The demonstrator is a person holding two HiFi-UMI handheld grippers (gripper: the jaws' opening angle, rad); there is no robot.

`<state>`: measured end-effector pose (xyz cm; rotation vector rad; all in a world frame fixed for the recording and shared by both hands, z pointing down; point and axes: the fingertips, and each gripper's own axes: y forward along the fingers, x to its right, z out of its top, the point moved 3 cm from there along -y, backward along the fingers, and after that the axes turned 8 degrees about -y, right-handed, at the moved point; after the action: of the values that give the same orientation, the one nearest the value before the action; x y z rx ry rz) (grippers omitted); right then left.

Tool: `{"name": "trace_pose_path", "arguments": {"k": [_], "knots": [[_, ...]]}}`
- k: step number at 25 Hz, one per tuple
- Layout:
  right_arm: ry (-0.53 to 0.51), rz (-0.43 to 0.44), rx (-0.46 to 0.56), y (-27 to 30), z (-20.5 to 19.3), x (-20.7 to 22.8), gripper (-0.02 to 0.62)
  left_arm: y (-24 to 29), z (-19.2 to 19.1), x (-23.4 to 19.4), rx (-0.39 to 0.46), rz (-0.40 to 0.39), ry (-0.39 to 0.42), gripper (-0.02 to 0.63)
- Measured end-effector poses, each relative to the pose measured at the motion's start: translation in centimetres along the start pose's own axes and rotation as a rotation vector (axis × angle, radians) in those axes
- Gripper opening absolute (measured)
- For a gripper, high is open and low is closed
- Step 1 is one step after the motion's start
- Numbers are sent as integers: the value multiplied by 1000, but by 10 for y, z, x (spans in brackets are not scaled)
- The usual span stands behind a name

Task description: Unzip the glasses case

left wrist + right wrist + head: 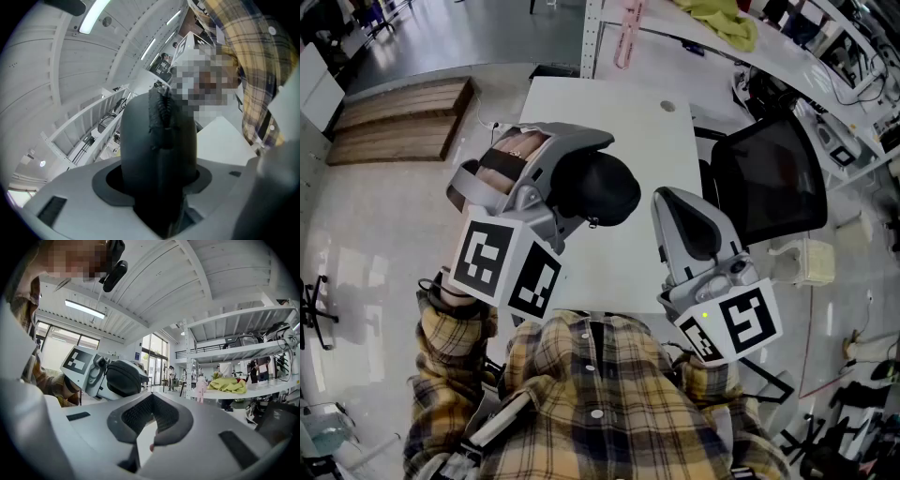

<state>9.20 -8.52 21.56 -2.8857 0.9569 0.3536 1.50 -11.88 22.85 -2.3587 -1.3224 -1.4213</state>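
A black oval glasses case hangs above the white table, and my left gripper is shut on it. In the left gripper view the case stands upright between the jaws of the left gripper, its zipper seam facing the camera and running up over the top. My right gripper is to the right of the case, apart from it, jaws pointing away from me. The right gripper is shut with nothing visibly held; this view shows the case to its left.
A black office chair stands against the table's right side. Wooden steps lie on the floor at the left. A long bench at the back carries a yellow-green cloth and a pink object. People stand far off by the windows.
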Motion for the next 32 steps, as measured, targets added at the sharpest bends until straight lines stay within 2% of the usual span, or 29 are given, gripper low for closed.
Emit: {"name": "trace_pose_path", "arguments": {"k": [5,11,18,21,25,32], "knots": [[6,4,4,4,1,-4,-2,-1,-2,-3,-6,6,9,252],[62,4,17,2,0,-4,-2,-3,1,-9,-12,33,47,252],[222,156,69,-5,10,-25,0,-7,9,-22,-47,100,165,252],[234,203,86,-6,17,-34,5,-8,12,-28,-54,128,200,252],[255,264,119,-8,27,-45,43,-9,16,-34,-69,168,245,252],[283,328,162,-5,40,-60,51,-9,16,-39,-98,209,311,252]]}}
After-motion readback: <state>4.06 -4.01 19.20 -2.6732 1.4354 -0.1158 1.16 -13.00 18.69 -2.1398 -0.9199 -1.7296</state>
